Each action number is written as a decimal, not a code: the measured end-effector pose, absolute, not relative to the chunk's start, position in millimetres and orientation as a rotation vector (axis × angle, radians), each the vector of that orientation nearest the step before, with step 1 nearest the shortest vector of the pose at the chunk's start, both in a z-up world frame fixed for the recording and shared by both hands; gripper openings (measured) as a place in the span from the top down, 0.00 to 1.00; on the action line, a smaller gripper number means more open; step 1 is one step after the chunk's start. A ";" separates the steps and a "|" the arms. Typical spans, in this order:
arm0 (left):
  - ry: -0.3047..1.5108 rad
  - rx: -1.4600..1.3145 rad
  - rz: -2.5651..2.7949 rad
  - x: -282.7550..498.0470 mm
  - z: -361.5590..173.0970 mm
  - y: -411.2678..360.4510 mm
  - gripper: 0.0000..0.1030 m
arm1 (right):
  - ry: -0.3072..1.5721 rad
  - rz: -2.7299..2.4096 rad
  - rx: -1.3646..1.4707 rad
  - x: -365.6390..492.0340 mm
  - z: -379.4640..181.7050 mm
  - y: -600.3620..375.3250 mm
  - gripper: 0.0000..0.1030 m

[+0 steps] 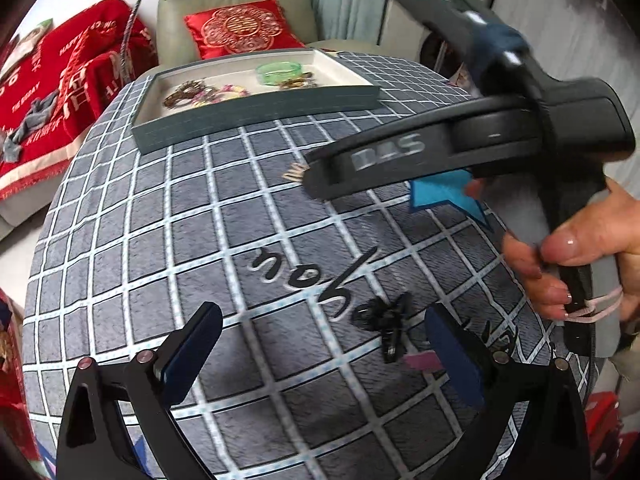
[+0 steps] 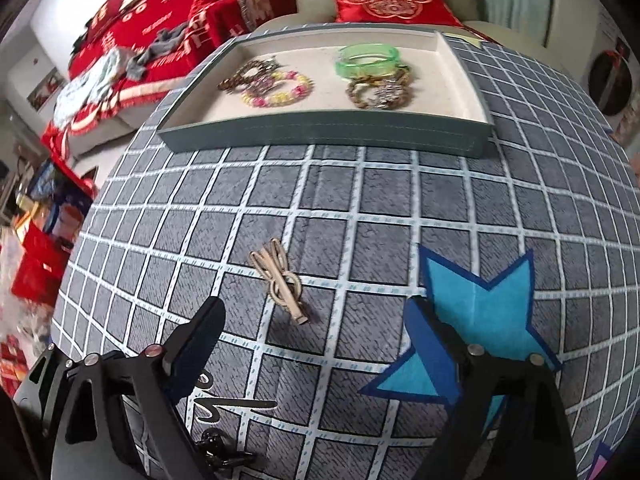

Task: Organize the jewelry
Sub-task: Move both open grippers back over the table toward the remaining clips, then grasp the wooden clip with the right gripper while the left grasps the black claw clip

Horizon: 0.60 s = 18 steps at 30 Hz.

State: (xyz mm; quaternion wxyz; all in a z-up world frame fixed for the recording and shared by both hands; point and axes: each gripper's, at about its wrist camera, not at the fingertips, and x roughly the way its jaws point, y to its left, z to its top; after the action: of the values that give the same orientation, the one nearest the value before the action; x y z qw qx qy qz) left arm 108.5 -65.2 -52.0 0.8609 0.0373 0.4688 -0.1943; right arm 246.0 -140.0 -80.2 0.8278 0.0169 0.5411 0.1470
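Note:
A grey-green jewelry tray (image 2: 324, 133) with a cream lining sits at the far side of the checked cloth. In it lie a green bangle (image 2: 368, 58), a brown bracelet (image 2: 378, 90) and a pink-yellow bead bracelet (image 2: 280, 90). A gold hair clip (image 2: 280, 280) lies on the cloth just ahead of my open, empty right gripper (image 2: 314, 332). A black hair clip (image 1: 386, 326) lies between the fingers of my open left gripper (image 1: 320, 344). The tray (image 1: 256, 114) also shows far off in the left wrist view. The right gripper's body (image 1: 460, 148) crosses that view, held by a hand.
The grey checked cloth (image 2: 360, 208) has a blue star patch (image 2: 480, 304) under the right finger. A pale armchair with a red cushion (image 1: 240, 28) stands behind the tray. Red blankets (image 1: 60, 92) lie to the left. Boxes (image 2: 44, 240) clutter the floor at left.

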 end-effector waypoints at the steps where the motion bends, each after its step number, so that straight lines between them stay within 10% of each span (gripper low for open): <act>1: 0.982 0.090 -0.411 107.7 -52.0 -69.1 0.03 | 1.146 0.323 0.017 246.3 -80.8 -135.8 0.23; 8: 1.000 0.115 -0.414 108.2 -58.7 -83.2 0.17 | 1.136 0.362 -0.048 246.7 -82.0 -125.6 0.38; 14: 0.984 0.141 -0.412 102.4 -58.7 -91.4 0.31 | 1.127 0.349 -0.111 244.1 -81.0 -123.3 0.70; 18: 0.977 0.148 -0.400 101.7 -57.5 -93.2 0.54 | 1.124 0.351 -0.122 241.3 -81.3 -122.6 0.85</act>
State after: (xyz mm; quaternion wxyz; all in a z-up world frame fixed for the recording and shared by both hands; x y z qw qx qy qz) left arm 101.7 -93.2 -57.5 0.8613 0.0705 0.4657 -0.1905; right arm 241.3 -122.6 -81.3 0.8298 -0.0574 0.5298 0.1657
